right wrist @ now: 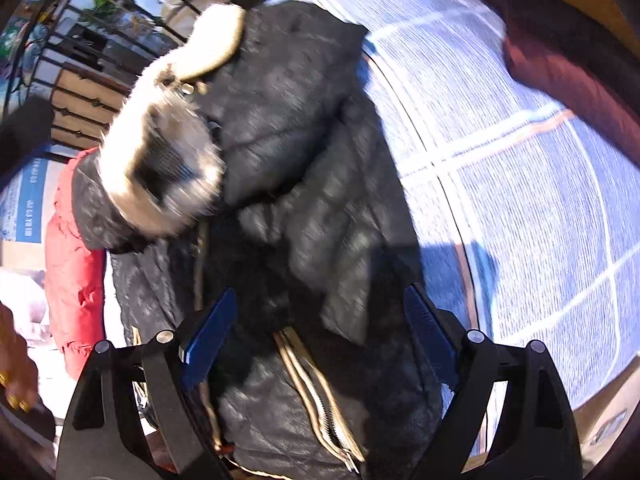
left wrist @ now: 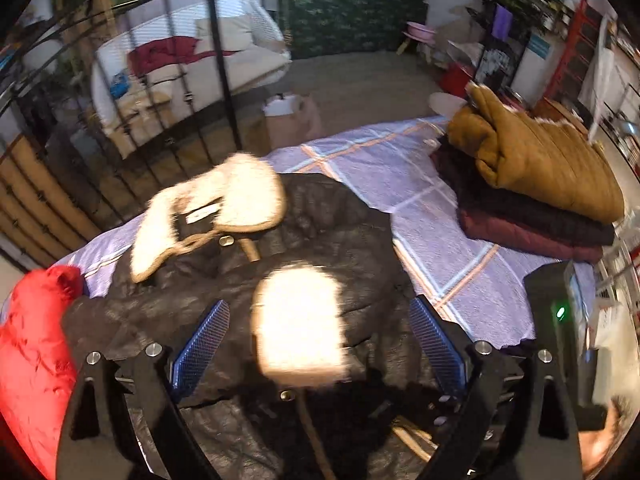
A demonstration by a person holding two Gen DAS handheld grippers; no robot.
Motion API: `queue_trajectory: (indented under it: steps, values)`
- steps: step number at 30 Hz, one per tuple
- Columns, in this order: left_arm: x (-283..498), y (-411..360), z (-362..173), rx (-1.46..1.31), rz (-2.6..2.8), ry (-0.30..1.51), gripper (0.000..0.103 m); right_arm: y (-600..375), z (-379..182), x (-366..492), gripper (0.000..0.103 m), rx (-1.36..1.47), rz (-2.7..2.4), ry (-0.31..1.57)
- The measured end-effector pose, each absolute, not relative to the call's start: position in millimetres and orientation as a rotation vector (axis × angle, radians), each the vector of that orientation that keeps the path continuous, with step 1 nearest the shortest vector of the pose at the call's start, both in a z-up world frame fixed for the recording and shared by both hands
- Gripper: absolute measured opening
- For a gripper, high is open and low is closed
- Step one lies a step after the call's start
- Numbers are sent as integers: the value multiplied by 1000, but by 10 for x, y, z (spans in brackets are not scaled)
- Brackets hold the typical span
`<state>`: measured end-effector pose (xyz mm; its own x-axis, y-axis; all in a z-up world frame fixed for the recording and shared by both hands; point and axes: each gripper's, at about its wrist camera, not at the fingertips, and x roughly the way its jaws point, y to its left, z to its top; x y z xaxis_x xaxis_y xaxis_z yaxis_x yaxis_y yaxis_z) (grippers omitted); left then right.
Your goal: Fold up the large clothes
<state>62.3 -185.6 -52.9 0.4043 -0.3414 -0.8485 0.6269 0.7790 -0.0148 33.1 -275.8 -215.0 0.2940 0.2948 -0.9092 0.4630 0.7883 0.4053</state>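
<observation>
Black jacket (left wrist: 320,240) mid-bed; both claws (left wrist: 320,336) (right wrist: 320,332) spread above.

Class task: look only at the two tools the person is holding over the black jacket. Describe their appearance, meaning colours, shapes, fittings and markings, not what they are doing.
Each hand-held gripper, left and right, looks alike: two black wedge-shaped arms with triangular cut-outs, round silver bolt heads at the joints, and flat blue fingers with a fine ribbed texture. No cables or markings are visible.
</observation>
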Motion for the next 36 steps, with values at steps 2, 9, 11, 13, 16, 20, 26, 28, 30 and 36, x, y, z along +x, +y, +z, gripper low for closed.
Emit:
queue_trajectory:
  steps: [2,9,11,13,16,20,26,28,30,36]
  values:
    - [661,-1518,-503,302,-564,967,90,-2680,-2086,460,85,686,-92,1278]
    - [724,-150,-822,207,-266,1080,90,-2302,-1860,1089,85,727,88,1183]
    - [706,226,-952,147,-183,1140,90,-2200,-1815,1250,75,699,100,1158]
    - [645,575,-1026,88,-110,1174,90,-2056,-1816,1445,51,620,111,1175]
    - [525,952,-1065,51,-19,1190,90,-1987,-1910,1627,19,559,132,1238]
    - [355,1275,-1054,13,52,1181,90,-2004,-1517,1723,14,388,138,1124]
    - [318,1399,-1088,-38,64,1203,90,-2134,-1299,2042,14,199,158,1054]
    - [386,1306,-1069,-37,36,1192,90,-2188,-1645,2134,17,230,143,1170]
    - [477,1165,-1033,0,7,1174,90,-2296,-2125,2148,28,328,110,1309]
    - [929,819,-939,117,-53,1099,90,-2759,-2335,1937,83,667,-34,1299]
